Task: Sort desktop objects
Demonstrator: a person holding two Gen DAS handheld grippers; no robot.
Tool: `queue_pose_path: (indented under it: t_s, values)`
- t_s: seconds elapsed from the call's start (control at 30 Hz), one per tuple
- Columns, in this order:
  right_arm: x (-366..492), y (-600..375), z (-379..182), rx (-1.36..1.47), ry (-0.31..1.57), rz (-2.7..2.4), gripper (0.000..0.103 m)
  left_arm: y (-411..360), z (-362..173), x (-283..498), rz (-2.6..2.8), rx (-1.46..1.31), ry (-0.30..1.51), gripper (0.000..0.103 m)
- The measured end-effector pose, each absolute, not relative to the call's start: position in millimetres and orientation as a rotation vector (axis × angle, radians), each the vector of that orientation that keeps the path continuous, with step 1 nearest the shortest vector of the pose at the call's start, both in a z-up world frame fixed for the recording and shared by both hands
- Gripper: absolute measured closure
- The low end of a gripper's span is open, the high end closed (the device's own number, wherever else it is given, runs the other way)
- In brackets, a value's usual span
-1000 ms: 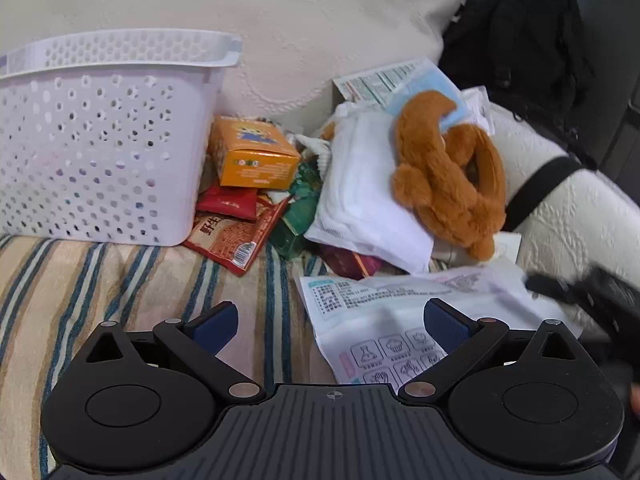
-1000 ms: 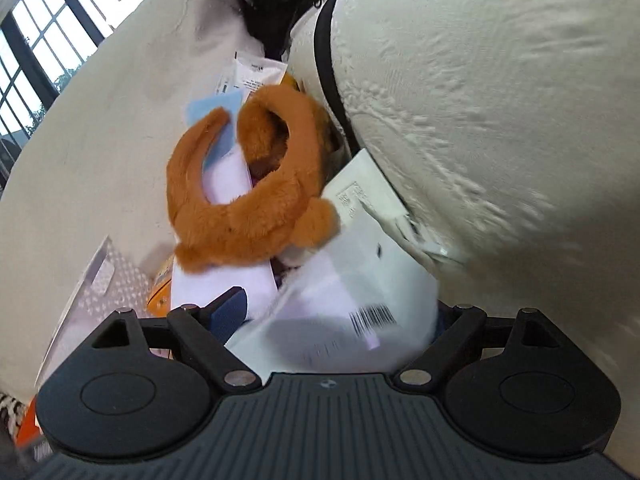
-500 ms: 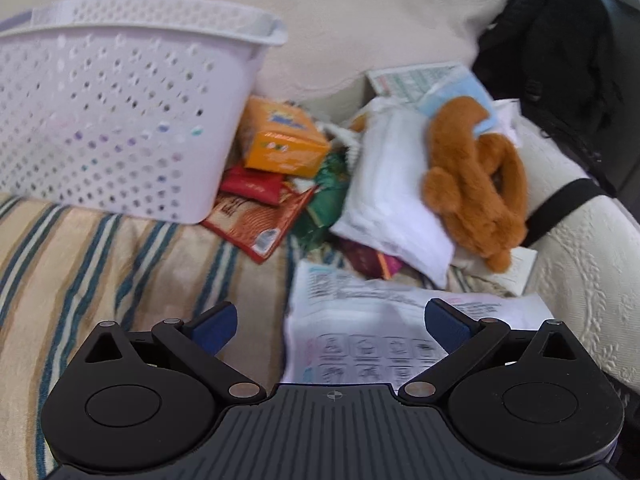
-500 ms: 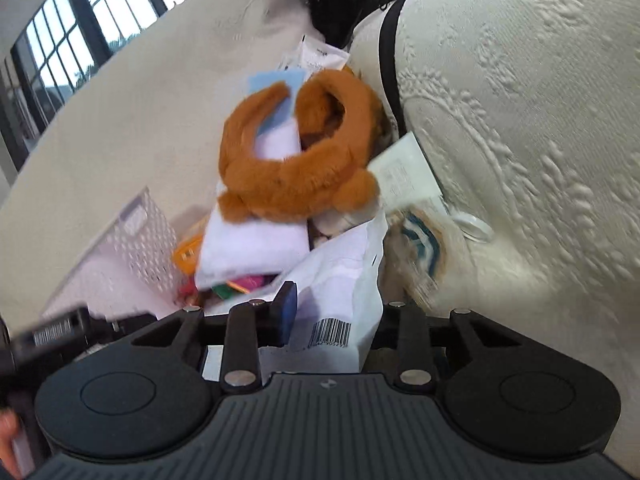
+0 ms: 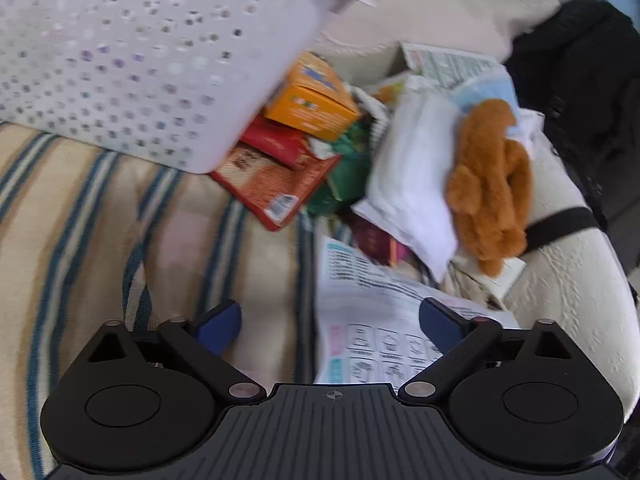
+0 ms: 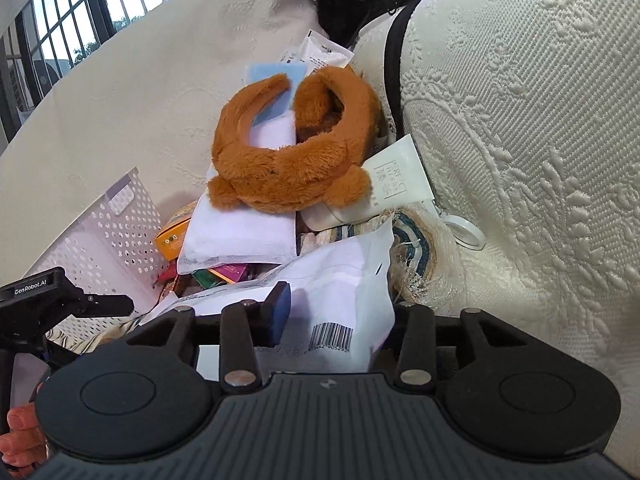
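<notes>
In the left wrist view a white perforated basket (image 5: 140,60) stands at the upper left on a striped cloth (image 5: 100,240). Beside it lie an orange box (image 5: 312,100), red snack packets (image 5: 276,184), a white soft pack (image 5: 408,172) and a brown plush headband (image 5: 492,184). My left gripper (image 5: 332,322) hangs over the left edge of a white printed bag (image 5: 380,312); its jaws are closing, with nothing pressed between them. My right gripper (image 6: 336,316) has the same bag (image 6: 340,280) bunched between its fingers, and its jaws are opening slightly. The right finger is hidden behind the bag.
A cream quilted cushion (image 6: 520,120) fills the right side and a black backpack (image 5: 580,80) sits behind it. A white tube (image 6: 396,184) and a ring (image 6: 466,232) lie by the headband (image 6: 292,152). A person's fingers (image 6: 20,428) show at the lower left.
My right gripper went from wide open to closed on the white bag. The left wrist view has rolled and slid along the pile, so the basket now looks tilted and nearer.
</notes>
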State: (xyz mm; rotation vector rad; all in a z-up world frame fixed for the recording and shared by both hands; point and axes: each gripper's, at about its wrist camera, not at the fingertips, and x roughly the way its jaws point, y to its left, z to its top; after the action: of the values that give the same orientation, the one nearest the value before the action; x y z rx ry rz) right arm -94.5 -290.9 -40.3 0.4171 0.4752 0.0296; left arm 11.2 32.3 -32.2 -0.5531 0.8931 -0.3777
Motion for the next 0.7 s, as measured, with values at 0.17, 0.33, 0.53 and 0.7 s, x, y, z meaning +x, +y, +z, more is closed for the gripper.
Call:
queue_pose_path:
  t_s: [0.17, 0.33, 0.53, 0.7]
  values:
    - [-93.8, -292.3, -40.8, 0.42, 0.475, 0.034, 0.055, 12.0, -35.5, 9.7, -0.484, -0.532, 0.934, 0.027]
    - [-91.9, -291.3, -41.5, 0.401, 0.476, 0.03, 0.052, 7.5, -47.8, 23.9, -0.499, -0.588, 0.947, 0.028]
    - [-93.2, -290.3, -41.3, 0.388, 0.46, 0.029, 0.057, -0.1, -36.9, 12.8, -0.437, -0.508, 0.862, 0.045]
    - [-101.7, -269.2, -38.4, 0.237, 0.412, 0.008, 0.059, -28.7, -17.0, -23.1, -0.378, -0.25, 0.699, 0.044]
